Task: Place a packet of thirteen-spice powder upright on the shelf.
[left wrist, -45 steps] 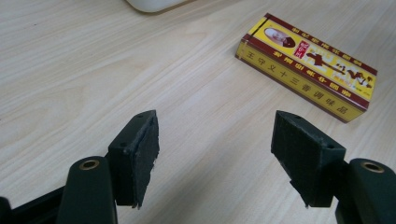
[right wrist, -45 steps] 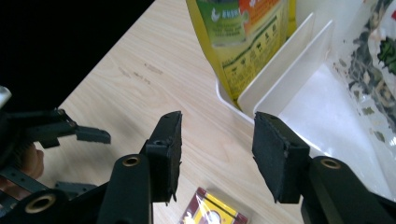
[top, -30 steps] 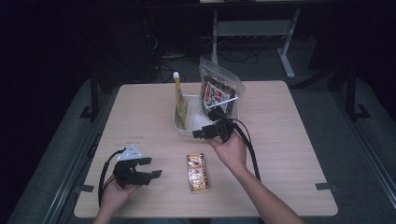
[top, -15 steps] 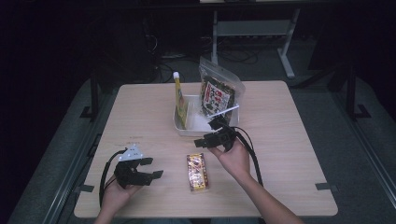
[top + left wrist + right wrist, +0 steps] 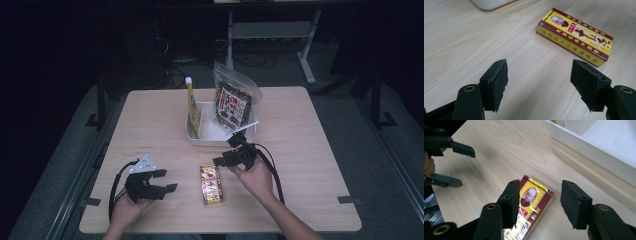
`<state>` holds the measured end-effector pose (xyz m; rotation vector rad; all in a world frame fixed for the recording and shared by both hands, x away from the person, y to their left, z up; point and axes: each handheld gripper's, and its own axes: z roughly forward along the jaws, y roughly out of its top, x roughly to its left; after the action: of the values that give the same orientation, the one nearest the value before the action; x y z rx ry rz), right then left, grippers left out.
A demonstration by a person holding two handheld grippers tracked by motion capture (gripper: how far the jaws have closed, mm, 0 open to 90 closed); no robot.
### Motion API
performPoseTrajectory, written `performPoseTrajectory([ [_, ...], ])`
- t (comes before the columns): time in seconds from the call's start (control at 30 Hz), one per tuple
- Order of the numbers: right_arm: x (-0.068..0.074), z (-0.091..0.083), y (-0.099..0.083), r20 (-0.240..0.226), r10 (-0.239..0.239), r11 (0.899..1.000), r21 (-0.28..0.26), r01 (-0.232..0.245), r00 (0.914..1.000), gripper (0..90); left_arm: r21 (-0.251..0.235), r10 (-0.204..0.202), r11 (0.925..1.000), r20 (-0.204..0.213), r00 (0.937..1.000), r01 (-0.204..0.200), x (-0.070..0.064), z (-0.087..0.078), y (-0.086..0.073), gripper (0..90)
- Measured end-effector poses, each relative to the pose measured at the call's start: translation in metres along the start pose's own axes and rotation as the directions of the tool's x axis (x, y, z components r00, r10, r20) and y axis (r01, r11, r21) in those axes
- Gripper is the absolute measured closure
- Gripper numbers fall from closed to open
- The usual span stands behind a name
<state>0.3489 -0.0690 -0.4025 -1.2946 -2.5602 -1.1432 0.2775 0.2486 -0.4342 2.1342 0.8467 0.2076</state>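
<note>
The flat yellow-and-maroon printed box point(image 5: 211, 185) lies flat on the light wooden table point(image 5: 310, 150), near the front of the white plastic bin point(image 5: 220, 135). Just above the box's bin-side end hovers the right gripper point(image 5: 537, 203), jaws wide apart and holding nothing. The left gripper point(image 5: 159, 181), farther from the box on its other side, is likewise spread wide and empty.

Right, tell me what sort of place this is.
Probably a lab or workshop set up for recording, not a home: a bare wooden table in a dark room, cables on the grey floor behind it, and a metal stand at the back.
</note>
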Motion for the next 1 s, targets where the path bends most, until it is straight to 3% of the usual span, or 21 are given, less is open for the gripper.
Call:
performPoseTrajectory([
  [0.8, -0.002, 0.002, -0.050, -0.032, -0.052, 0.995, 0.087, 0.055, 0.9981, 65.3, 0.015, 0.017, 0.9997, 0.028, 0.9995, -0.017, -0.011, 0.014, 0.007, 29.4],
  [1.0, 0.002, 0.003, -0.059, -0.041, -0.071, 0.991, 0.109, 0.075, 0.9967, 74.0, 0.013, 0.022, 0.9997, 0.033, 0.9992, -0.022, -0.013, 0.015, 0.007, 29.2],
])
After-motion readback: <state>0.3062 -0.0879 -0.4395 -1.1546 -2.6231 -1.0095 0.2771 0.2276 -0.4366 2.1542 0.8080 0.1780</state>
